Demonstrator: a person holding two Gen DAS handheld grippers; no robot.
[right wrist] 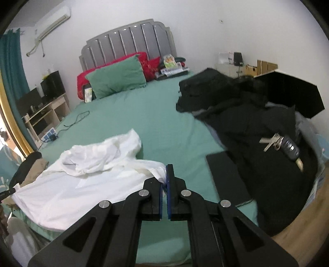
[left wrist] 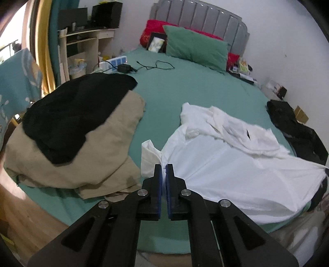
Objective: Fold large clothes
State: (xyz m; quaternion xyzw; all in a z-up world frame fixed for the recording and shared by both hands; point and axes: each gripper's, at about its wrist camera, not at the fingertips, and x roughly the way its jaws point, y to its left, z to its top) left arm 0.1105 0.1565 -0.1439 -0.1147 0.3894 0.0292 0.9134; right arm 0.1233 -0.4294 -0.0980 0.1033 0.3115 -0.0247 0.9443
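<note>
1. My left gripper (left wrist: 163, 167) has its jaws pinched together on the near left edge of the white garment (left wrist: 222, 164), cloth caught between the blue pads.
2. My right gripper (right wrist: 166, 174) is likewise clamped on the garment's near right edge (right wrist: 160, 174).
3. The white garment lies spread between the two grips on the near part of the green bed (left wrist: 174, 92), its far half bunched in folds.
4. To the left I see a tan garment (left wrist: 82, 164) with a black garment (left wrist: 72, 115) piled on it.
5. To the right sits a dark heap of clothes (right wrist: 246, 127) with a bunch of keys (right wrist: 281, 143) on top.
6. A green pillow (left wrist: 195, 49) rests at the far headboard (left wrist: 205, 18).
</note>
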